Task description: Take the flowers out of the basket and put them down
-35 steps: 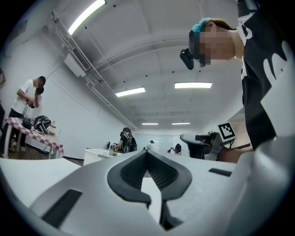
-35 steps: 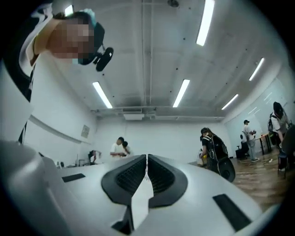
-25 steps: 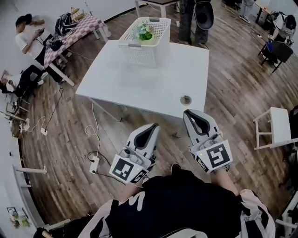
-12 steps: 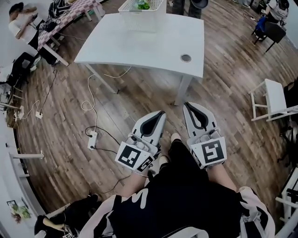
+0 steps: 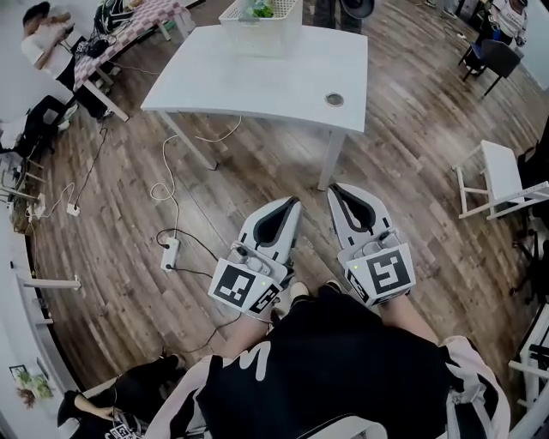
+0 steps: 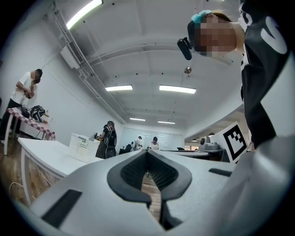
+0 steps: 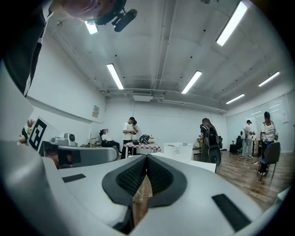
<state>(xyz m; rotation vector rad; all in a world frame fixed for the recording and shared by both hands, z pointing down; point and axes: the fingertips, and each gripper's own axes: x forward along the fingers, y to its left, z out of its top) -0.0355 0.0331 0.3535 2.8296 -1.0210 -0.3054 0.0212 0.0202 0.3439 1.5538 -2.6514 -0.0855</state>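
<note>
while both claws hang low in front of the person's dark top, the left gripper has its jaws pressed together, tips meeting, with nothing between them; only wooden floor shows through the slit behind the pads. the right gripper is likewise pressed together and pinches nothing. the two sit side by side, near each other but not touching, the right one at 3 o'clock of the left, and both noses aim toward 12 o'clock in the head view. each carries its marker cube at the end nearest the body.

outward from the claws lies plank floor. a white power strip rests on it at 9 o'clock of the left gripper, with a pale cable looping up from it toward 12 o'clock. the white table stands well apart from both grippers at 12 o'clock, with a round grommet near its right front corner. the white slotted basket sits at the table's far edge, at 12 o'clock, cut off by the top of the head view. the flowers are inside it, showing as a green clump. a white chair stands at 2 o'clock of the right gripper.
</note>
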